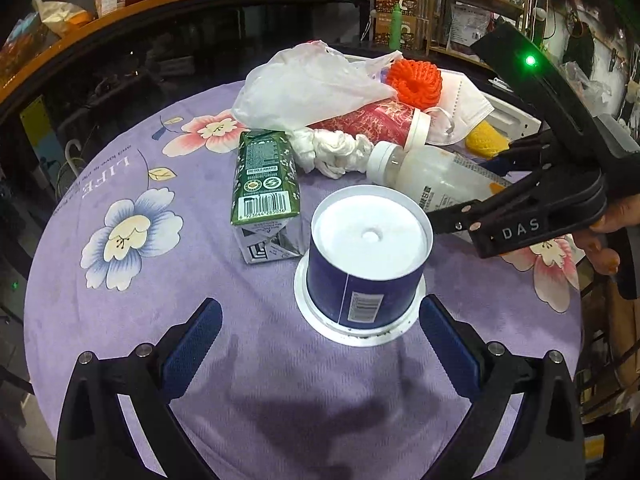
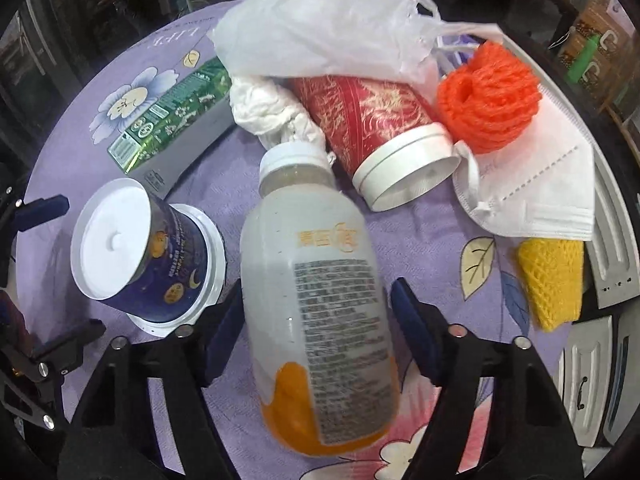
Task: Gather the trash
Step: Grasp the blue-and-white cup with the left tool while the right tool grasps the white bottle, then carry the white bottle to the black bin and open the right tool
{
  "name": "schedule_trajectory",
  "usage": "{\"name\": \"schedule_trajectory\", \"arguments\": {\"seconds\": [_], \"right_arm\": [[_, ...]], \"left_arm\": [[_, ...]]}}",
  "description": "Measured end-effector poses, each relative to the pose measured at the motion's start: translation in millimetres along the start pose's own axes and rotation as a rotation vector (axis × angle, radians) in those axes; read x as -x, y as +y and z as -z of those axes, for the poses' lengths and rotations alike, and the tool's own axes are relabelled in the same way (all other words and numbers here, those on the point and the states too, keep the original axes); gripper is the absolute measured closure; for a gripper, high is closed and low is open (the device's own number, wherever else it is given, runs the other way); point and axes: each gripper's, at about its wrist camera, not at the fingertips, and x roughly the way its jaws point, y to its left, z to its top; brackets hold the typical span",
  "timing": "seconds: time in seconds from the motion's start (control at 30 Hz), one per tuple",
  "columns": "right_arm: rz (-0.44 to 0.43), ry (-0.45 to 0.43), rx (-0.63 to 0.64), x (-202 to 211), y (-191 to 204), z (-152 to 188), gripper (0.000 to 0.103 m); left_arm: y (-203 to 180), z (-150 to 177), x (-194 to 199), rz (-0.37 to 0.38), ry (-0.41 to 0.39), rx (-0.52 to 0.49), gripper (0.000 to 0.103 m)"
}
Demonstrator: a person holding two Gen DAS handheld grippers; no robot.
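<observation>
Translucent plastic bottle [image 2: 316, 320] lies on its side, long axis running away from the right gripper [image 2: 316, 312], white cap end toward the trash pile, orange-bottomed end nearest the camera. It sits between the right gripper's blue pads; left pad touches or nearly so, right pad shows a gap, so not clamped. Left gripper [image 1: 320, 320] spread wide, empty, just short of the upside-down navy paper cup [image 1: 366, 268] on its white lid. Nearby: green carton [image 1: 264, 188] lying flat, crinkly plastic bag [image 2: 320, 20], twisted tissue [image 2: 272, 108], red patterned cup [image 2: 368, 128], orange foam net [image 2: 488, 100], yellow foam net [image 2: 552, 280], white mask [image 2: 544, 184]. Round table, plush purple floral cloth [image 1: 280, 380]. Cluttered shelves behind.
</observation>
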Motion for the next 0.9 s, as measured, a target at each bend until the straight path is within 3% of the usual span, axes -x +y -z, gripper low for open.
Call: {"name": "schedule_trajectory", "arguments": {"seconds": [0.23,0.53,0.83,0.9], "right_arm": [[-0.031,-0.067,0.006,20.6,-8.8,16.8,0.042],[-0.075,-0.171,-0.098,68.4,-52.2,79.8,0.042],[-0.087,-0.241,-0.171,79.5,-64.0,130.6,0.042],[-0.096,-0.253,-0.196,78.8,-65.3,139.7,0.042]], "left_arm": [[-14.3,-9.3,-8.0,-0.022,0.001,-0.051,0.005],[-39.3,-21.5,-29.2,-0.088,-0.019,-0.09,0.006],[-52.8,-25.5,-41.7,-0.116,-0.03,-0.091,0.023],[-52.8,-25.3,-40.9,-0.124,-0.035,-0.088,0.032]]}}
